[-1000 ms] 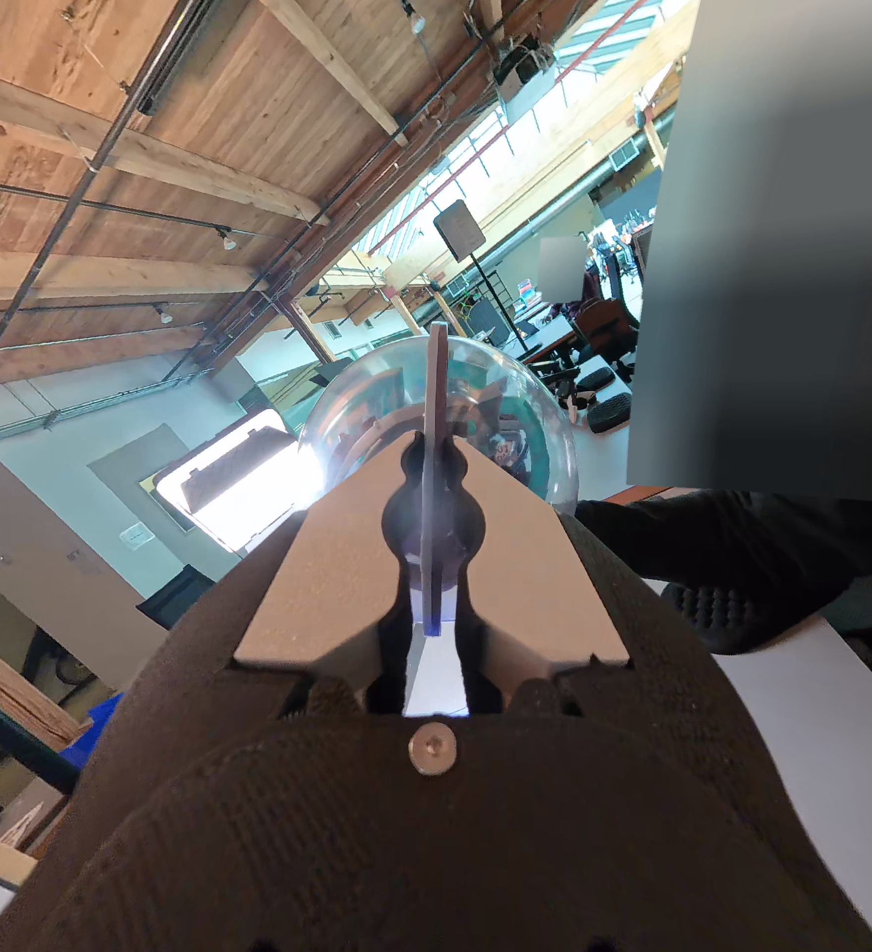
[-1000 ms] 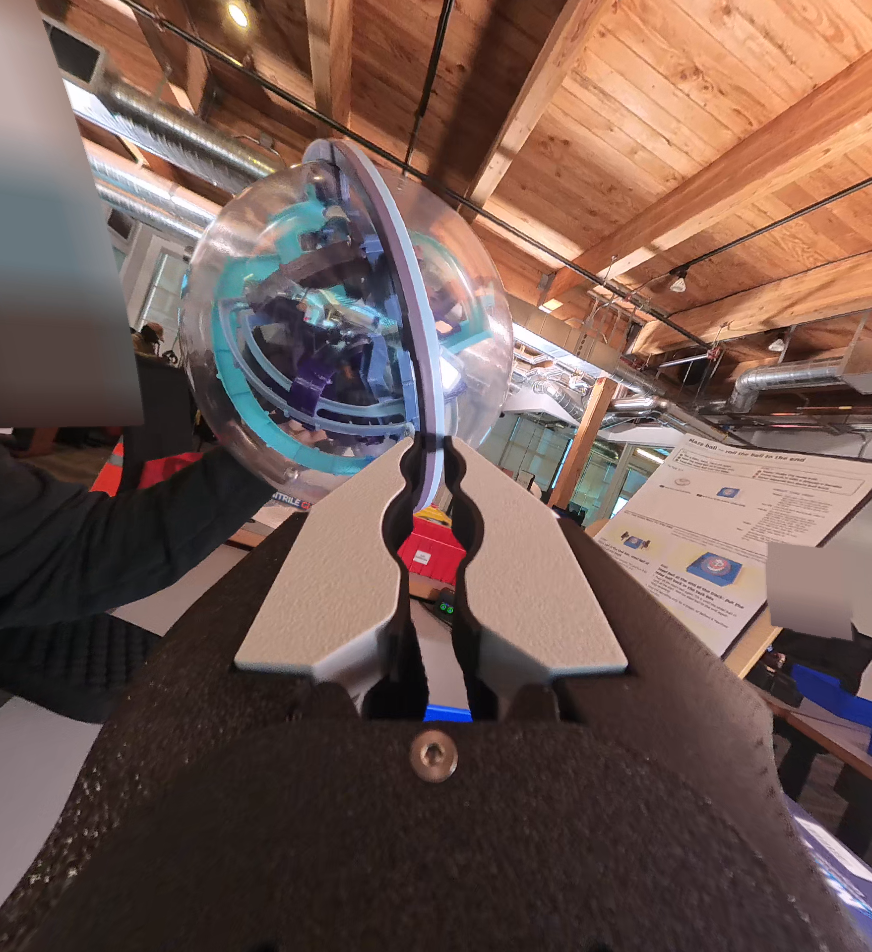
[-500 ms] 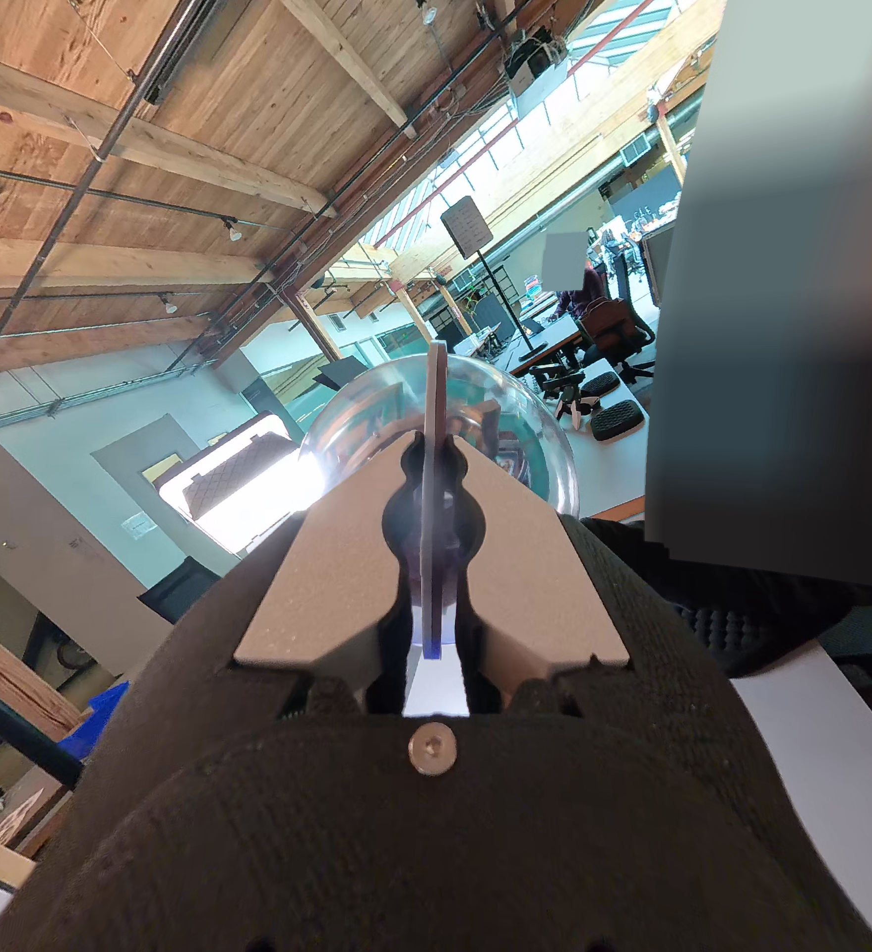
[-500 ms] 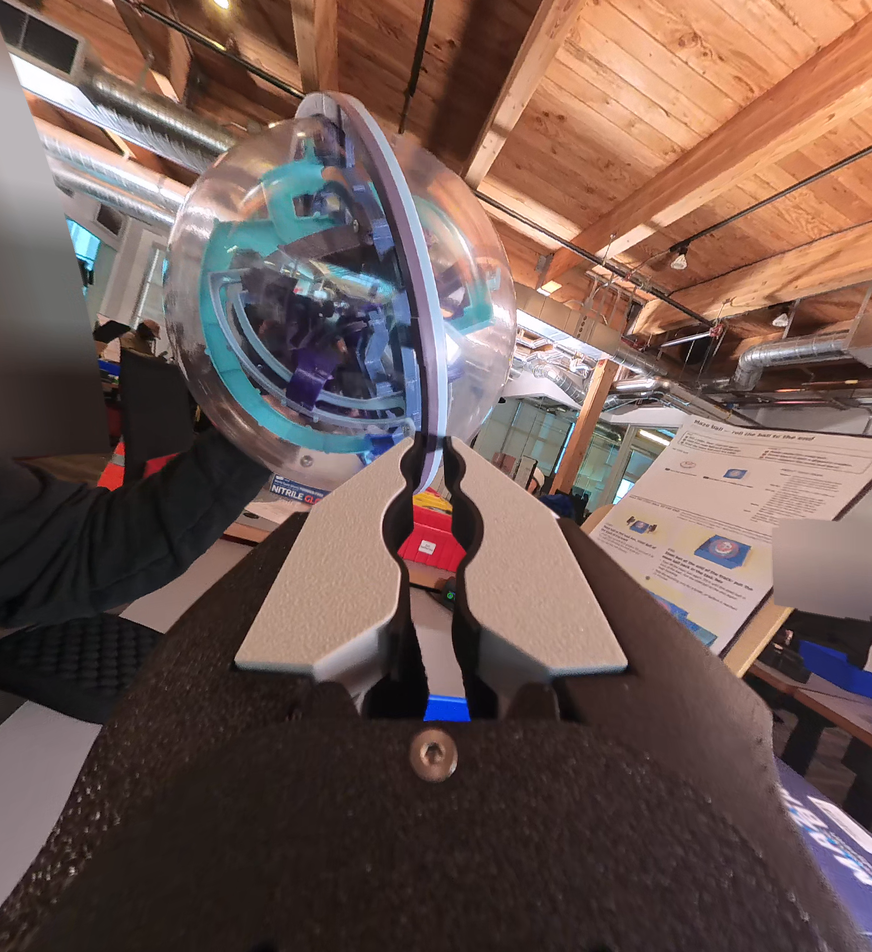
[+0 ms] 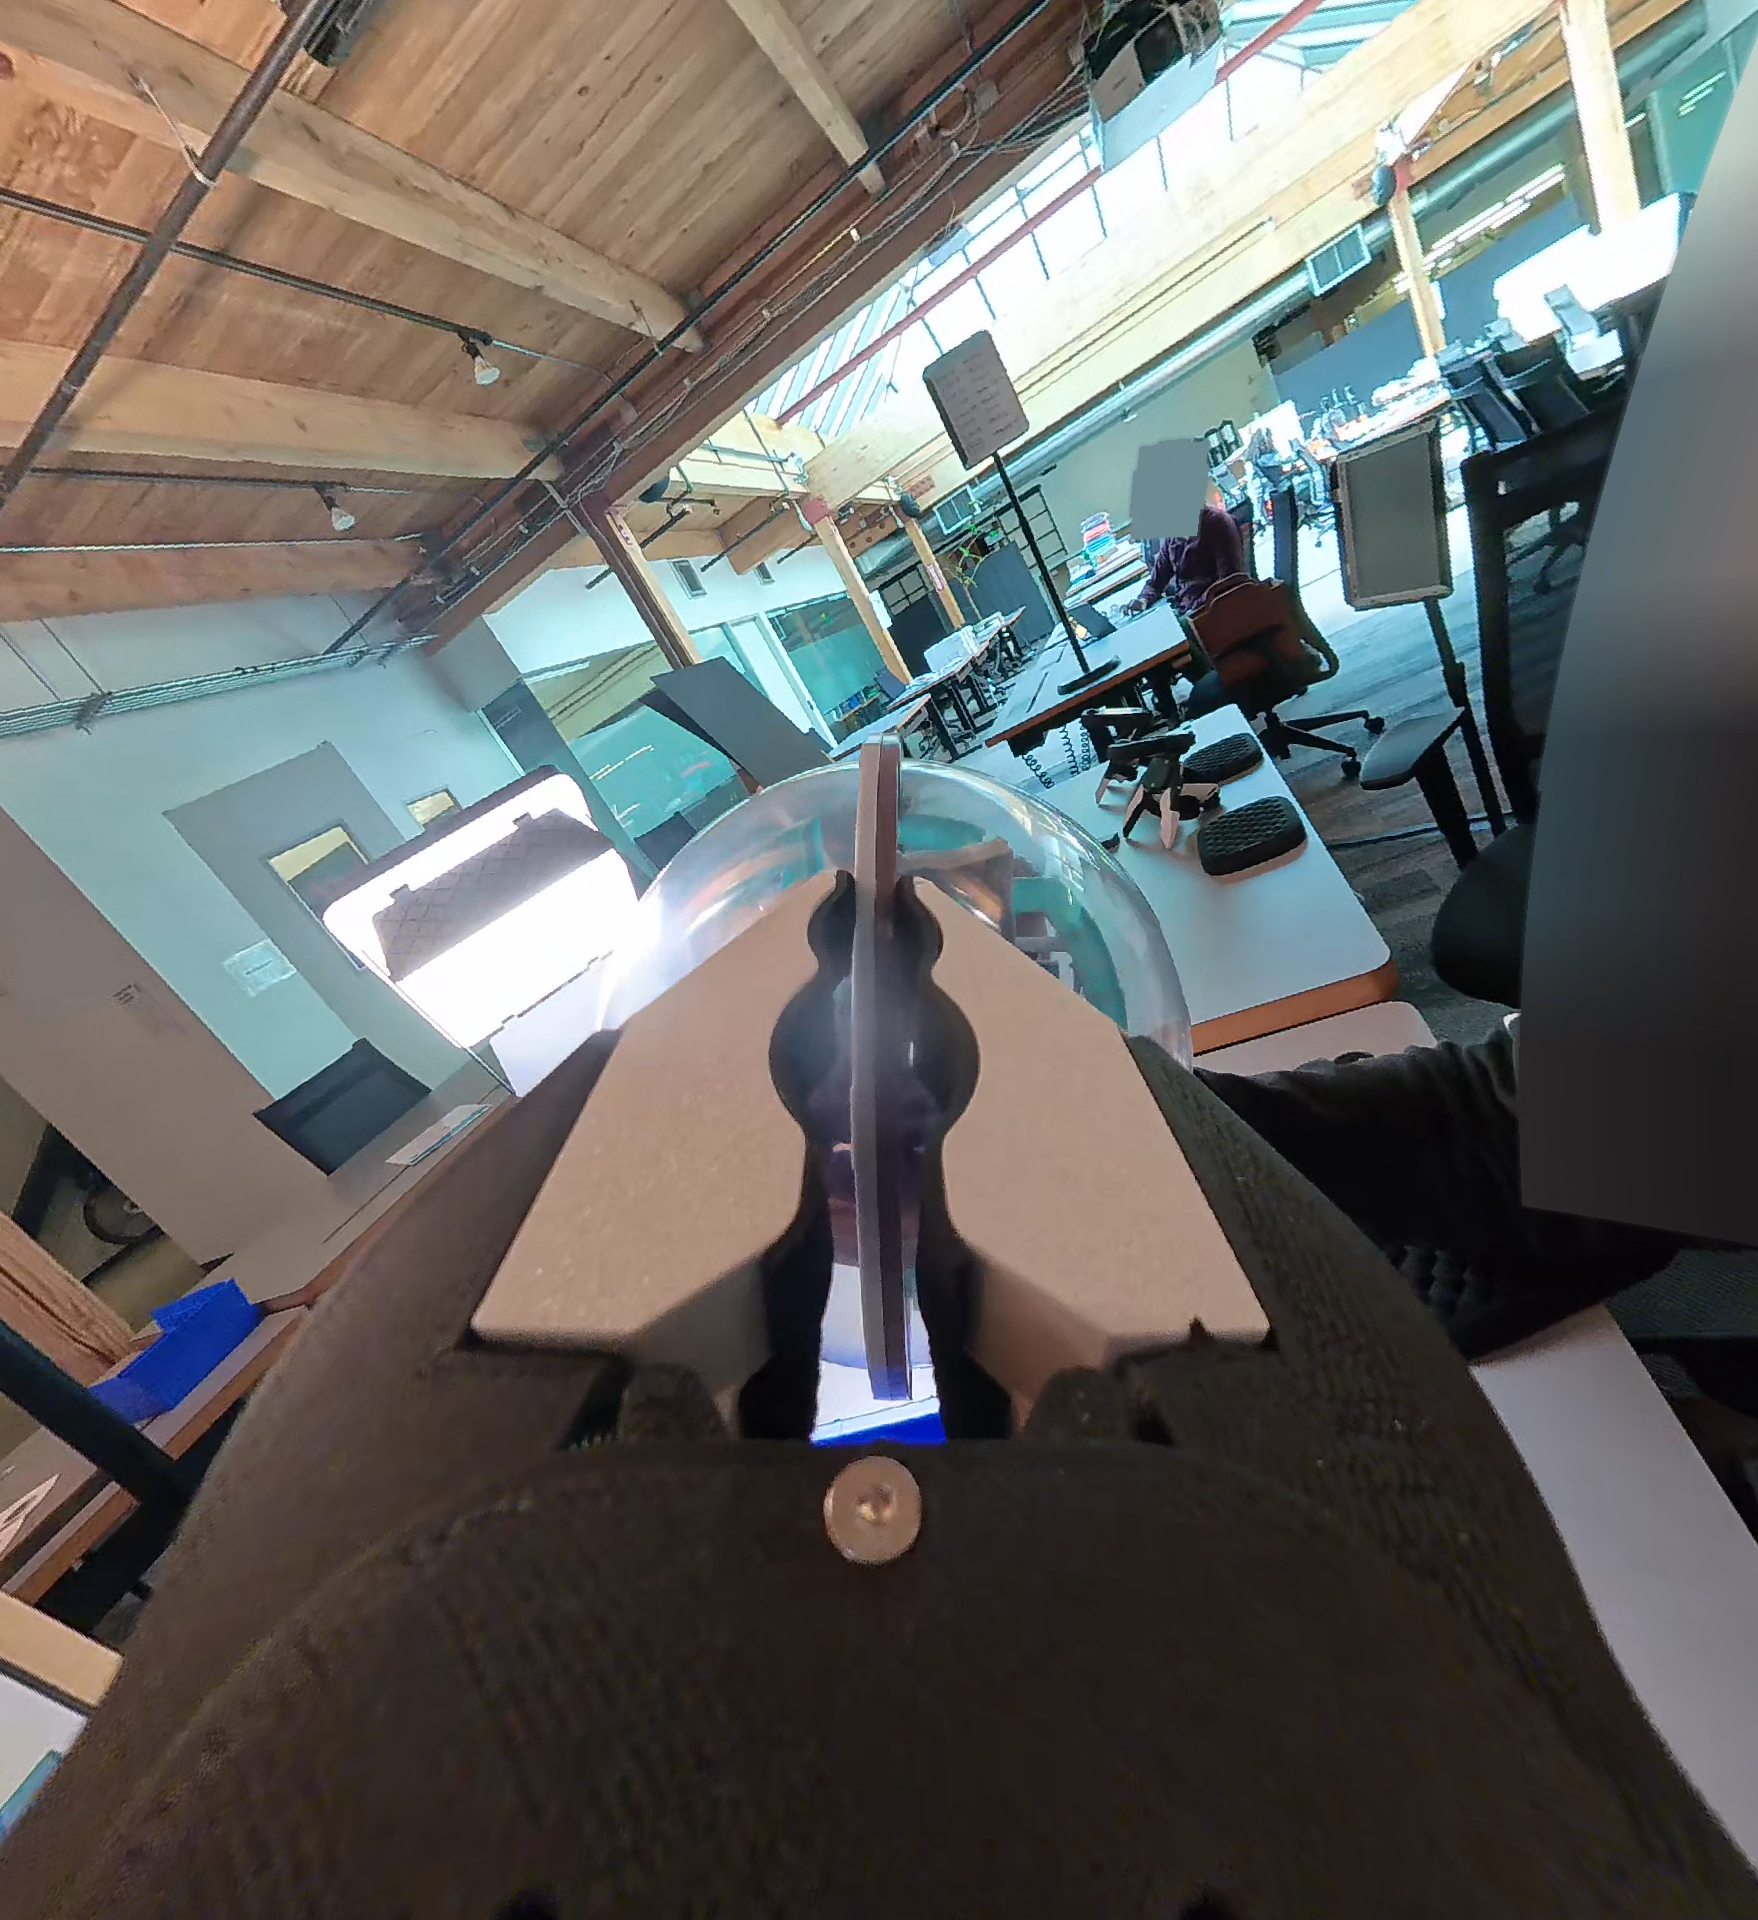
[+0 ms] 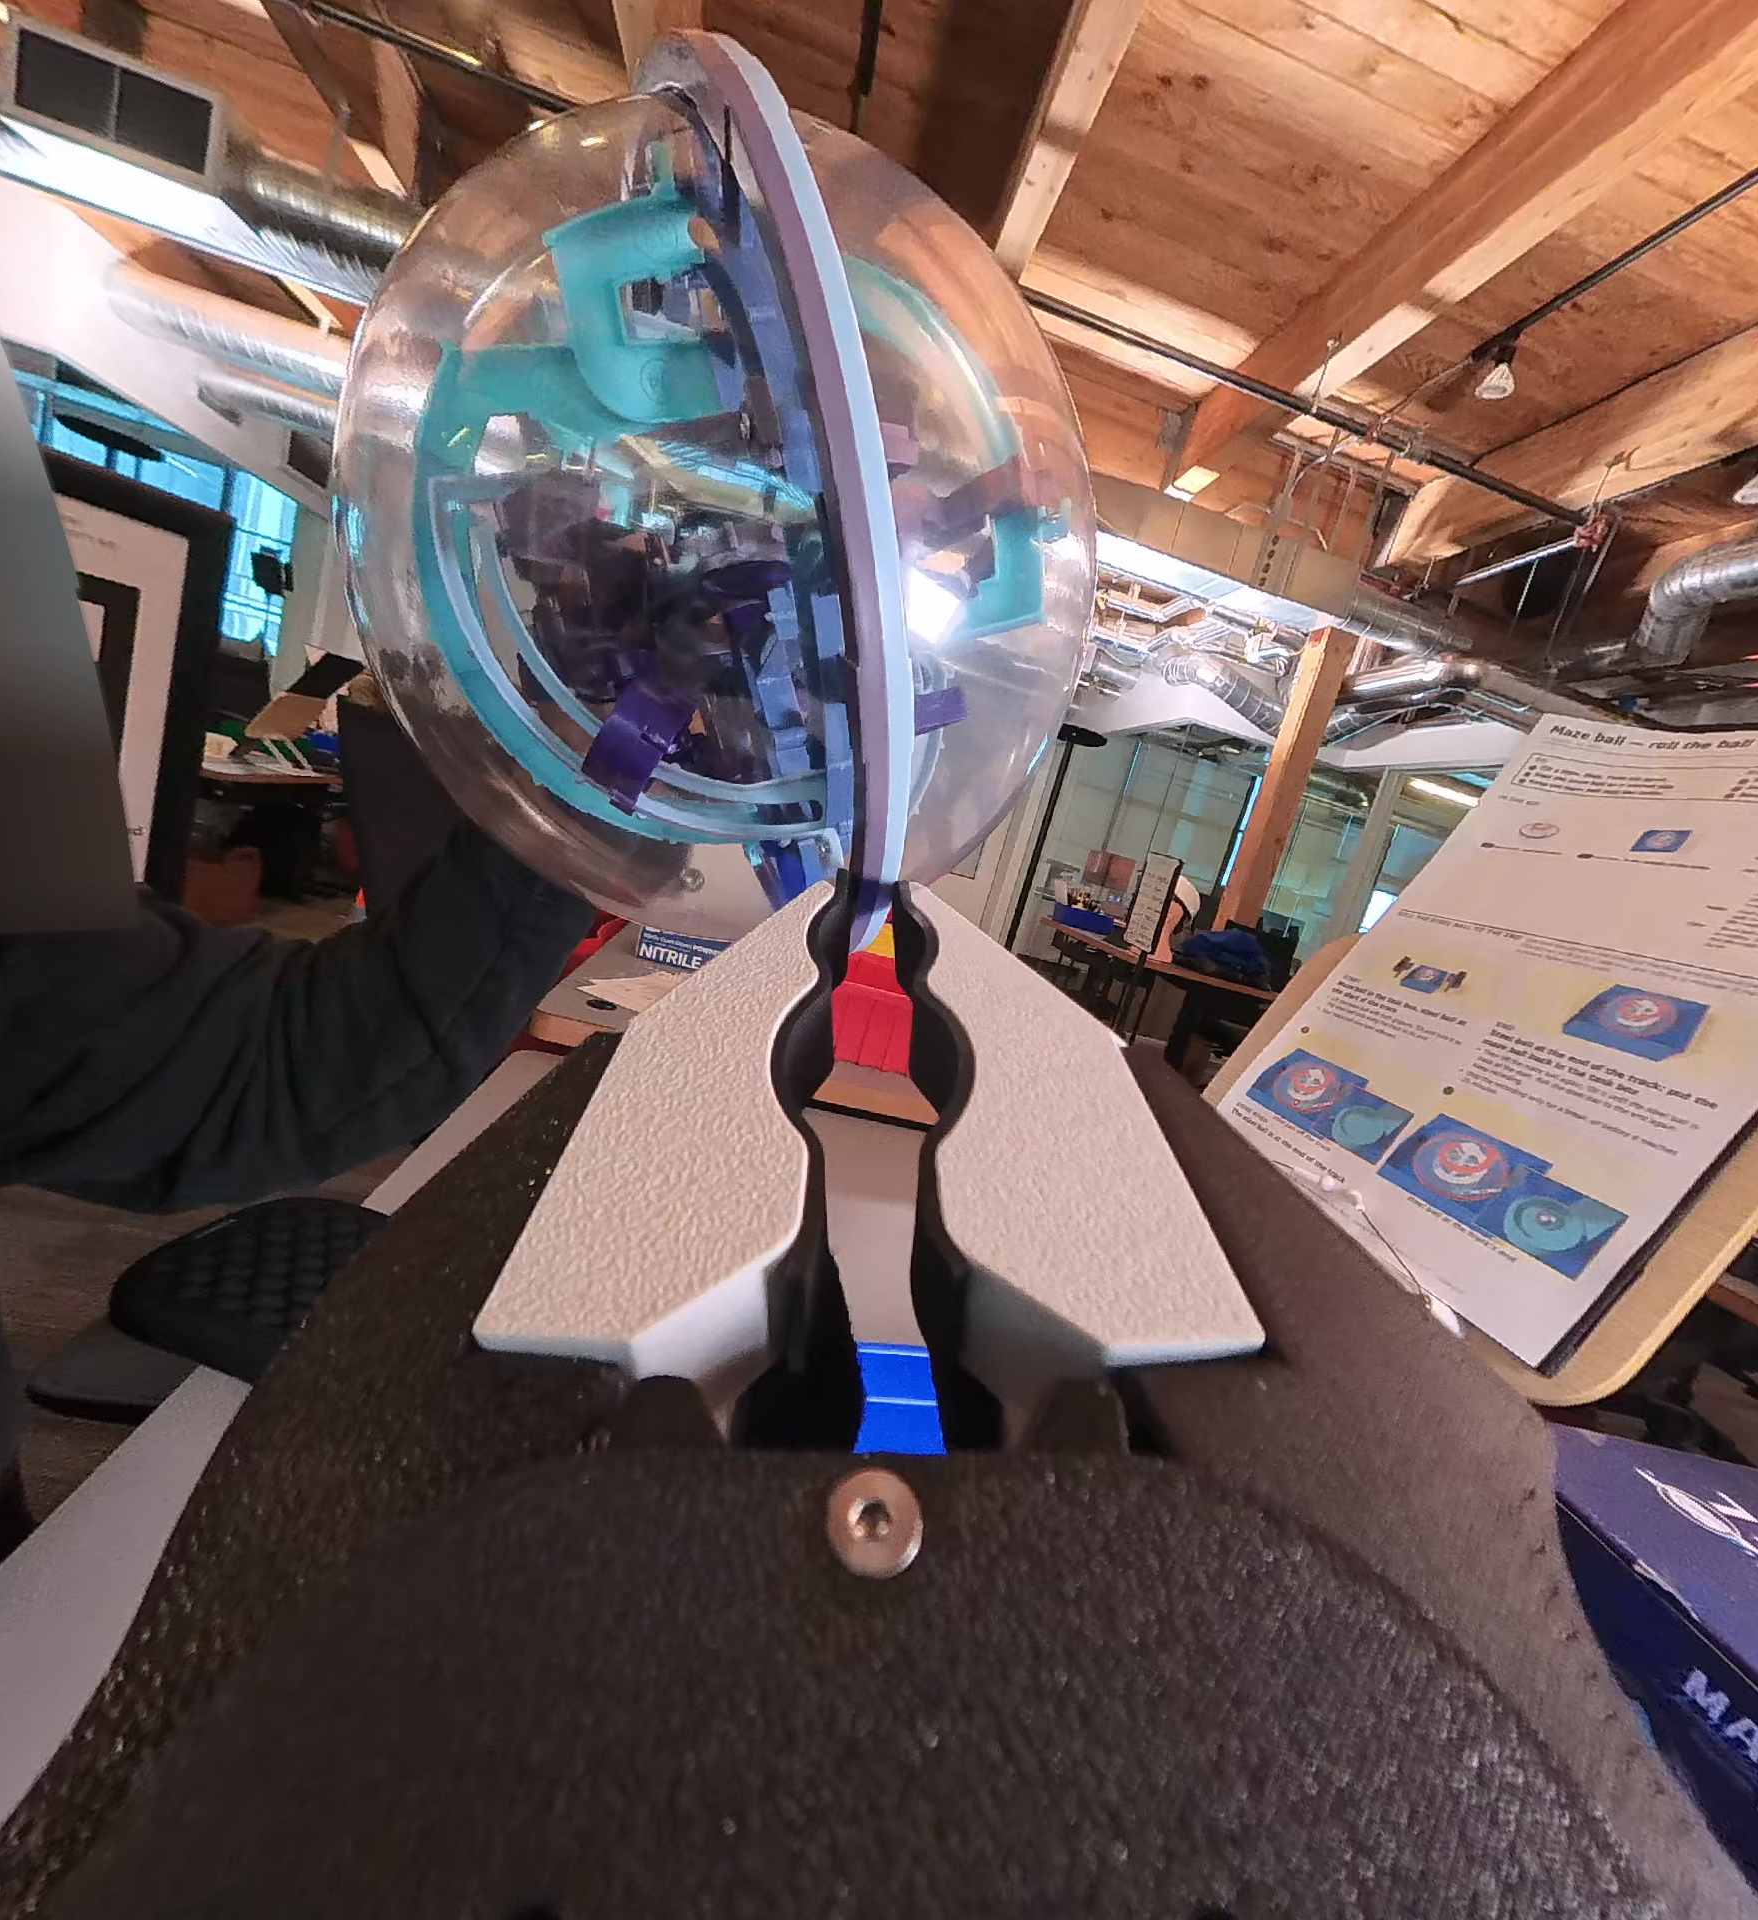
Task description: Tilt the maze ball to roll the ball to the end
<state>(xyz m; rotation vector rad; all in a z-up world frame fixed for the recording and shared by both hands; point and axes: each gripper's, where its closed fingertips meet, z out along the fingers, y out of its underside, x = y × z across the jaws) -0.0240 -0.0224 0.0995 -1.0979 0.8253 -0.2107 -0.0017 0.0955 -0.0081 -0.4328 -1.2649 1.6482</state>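
Maze ball held aloft, its flat rim upright and edge-on, clamped in both grippers' jaws.

The right gripper pinches the flat rim ring of the clear maze ball between its fingertips, the sphere rising above them and bulging mostly to their left. An instruction sheet leans right of the fingers.
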